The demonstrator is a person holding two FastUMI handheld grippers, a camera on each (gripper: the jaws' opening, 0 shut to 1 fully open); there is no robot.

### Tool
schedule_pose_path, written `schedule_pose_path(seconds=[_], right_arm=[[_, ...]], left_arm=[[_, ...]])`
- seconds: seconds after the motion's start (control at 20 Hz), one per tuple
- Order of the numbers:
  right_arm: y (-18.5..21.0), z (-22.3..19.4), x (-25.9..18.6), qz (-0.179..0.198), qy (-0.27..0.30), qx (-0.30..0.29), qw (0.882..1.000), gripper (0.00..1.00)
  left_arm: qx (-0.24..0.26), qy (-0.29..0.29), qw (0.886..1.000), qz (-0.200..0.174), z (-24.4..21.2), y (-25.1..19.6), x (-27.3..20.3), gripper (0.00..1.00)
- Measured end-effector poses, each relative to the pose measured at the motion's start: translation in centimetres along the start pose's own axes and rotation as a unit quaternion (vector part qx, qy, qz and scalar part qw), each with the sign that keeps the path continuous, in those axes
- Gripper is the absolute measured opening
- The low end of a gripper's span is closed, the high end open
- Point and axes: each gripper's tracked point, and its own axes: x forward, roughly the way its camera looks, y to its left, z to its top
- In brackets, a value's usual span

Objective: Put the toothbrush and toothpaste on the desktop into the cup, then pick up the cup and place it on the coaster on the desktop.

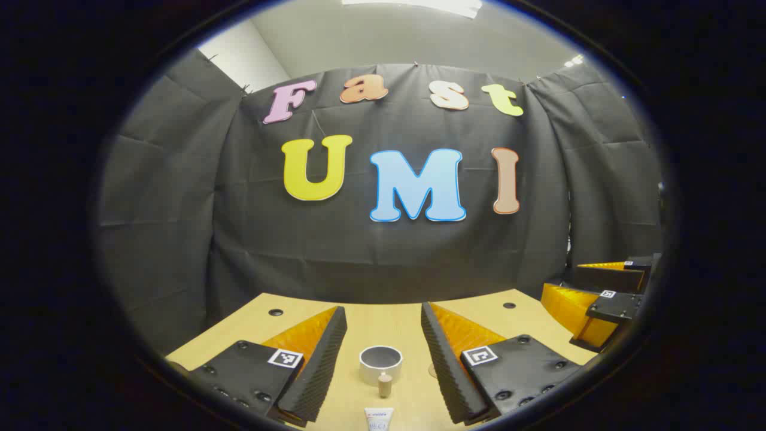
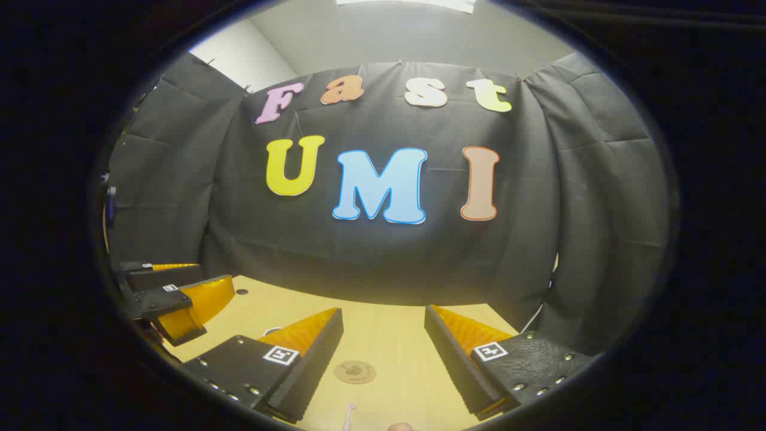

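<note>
Hovering over table (image 1: 383,323), both grippers empty, fingers wide apart. Left gripper (image 1: 383,359) frames cup (image 1: 380,364) mid-table; toothpaste (image 1: 379,417) lies near front edge. Right gripper (image 2: 383,353) frames coaster (image 2: 355,372); toothbrush (image 2: 349,415) tip just shows at front edge. Best next: descend straight, close across tube's middle.

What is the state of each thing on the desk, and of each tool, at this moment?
cup: upright on the desk, empty as far as the inside shows
toothpaste: lying on the desk, not in the cup
coaster: flat on the desk, nothing on it
left tool: open, holding nothing
right tool: open, holding nothing
</note>
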Motion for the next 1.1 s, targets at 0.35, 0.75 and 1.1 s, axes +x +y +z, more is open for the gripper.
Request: schedule_pose_path(seconds=[0.35,0.75,1.1], right_arm=[[0.9,0.5,0.7,0.006,-0.001,0.0,1.0,0.91],[1.3,0.8,0.2,0.0,-0.006,-0.001,1.0,0.91],[3.5,-5.4,0.4,0.029,0.124,0.03,0.991,0.91]], left_arm=[[0.001,-0.009,1.0,-0.004,0.5,0.2,0.0,0.81],[-0.001,-0.015,1.0,-0.001,0.6,0.7,0.0,0.81],[-0.001,0.093,0.995,-0.028,-5.7,0.0,0.3,0.82]])
